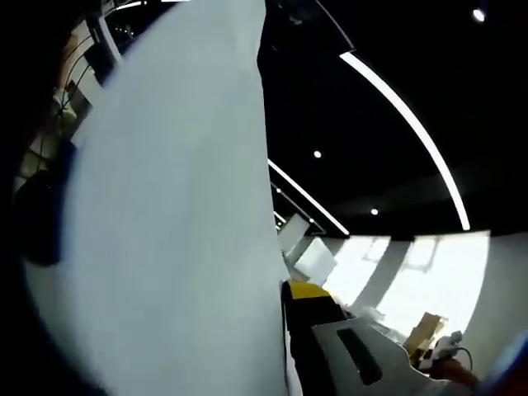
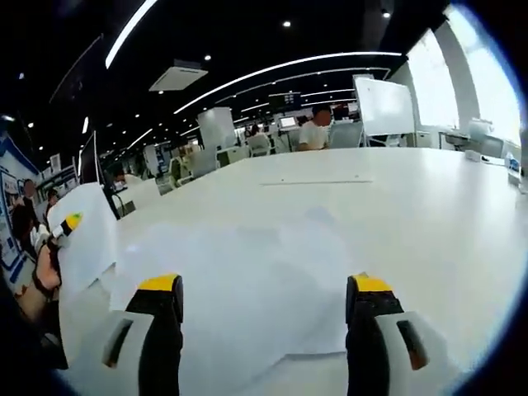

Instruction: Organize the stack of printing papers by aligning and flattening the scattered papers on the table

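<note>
The big white table [image 2: 429,214] is the largest thing here, stretching away ahead of the right gripper [image 2: 264,305] toward a row of desks and a seated person [image 2: 313,130] at the far end. Spread flat on it, directly in front of and between the right jaws, are the scattered papers [image 2: 247,280], overlapping at sloppy angles with their edges poking out past each other. The right gripper's jaws stand wide apart, one on each side of that pile, holding nothing and hovering just above the sheets as far as I can tell.

Off to the left of those jaws, the left gripper [image 2: 68,224] is up off the table with a lifted sheet [image 2: 87,239] hanging from it. In the left gripper view that same sheet [image 1: 173,214] rises from between its jaws and covers most of the left side, with the ceiling lights [image 1: 408,115] behind it. One jaw shows at the bottom, pressed against the paper's edge, so I'd call it clamped on the sheet.

Handling-wise, I reckon this stuff is about as light and floppy as it gets: no stiffness, slides easily on a smooth table, creases if pinched hard. Best bet is probably grabbing near an edge or corner, and for squaring up, nudging the pile from its sides with the jaws rather than pinching the middle.
</note>
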Action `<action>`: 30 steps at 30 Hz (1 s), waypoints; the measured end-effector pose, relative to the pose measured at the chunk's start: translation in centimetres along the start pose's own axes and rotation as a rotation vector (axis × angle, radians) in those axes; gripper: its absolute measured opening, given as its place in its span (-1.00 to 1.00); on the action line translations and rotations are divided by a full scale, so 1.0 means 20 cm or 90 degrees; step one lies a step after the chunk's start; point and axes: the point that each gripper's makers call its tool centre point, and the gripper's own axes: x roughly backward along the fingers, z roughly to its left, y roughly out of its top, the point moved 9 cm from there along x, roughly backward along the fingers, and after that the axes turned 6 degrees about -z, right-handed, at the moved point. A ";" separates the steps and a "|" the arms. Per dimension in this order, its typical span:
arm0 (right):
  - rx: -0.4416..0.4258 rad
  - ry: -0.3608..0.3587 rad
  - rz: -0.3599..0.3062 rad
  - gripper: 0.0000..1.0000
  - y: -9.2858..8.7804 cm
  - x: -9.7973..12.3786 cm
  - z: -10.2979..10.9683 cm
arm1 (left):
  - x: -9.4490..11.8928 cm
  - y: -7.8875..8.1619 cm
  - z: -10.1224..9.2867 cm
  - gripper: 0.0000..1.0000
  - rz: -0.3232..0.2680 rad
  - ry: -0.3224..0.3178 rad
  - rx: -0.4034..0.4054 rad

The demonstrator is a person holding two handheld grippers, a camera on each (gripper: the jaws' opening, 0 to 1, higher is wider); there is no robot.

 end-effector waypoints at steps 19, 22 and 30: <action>0.120 -0.032 0.034 0.50 -0.07 -0.01 -0.01 | 0.00 0.00 0.00 -0.88 0.002 0.000 -0.001; 0.113 -0.022 0.042 0.43 -0.08 -0.02 -0.02 | 0.00 -0.01 -0.01 -0.88 0.002 0.000 -0.004; 0.132 -0.008 0.062 0.33 -0.11 -0.03 -0.01 | 0.00 -0.01 -0.02 -0.88 0.001 -0.001 -0.004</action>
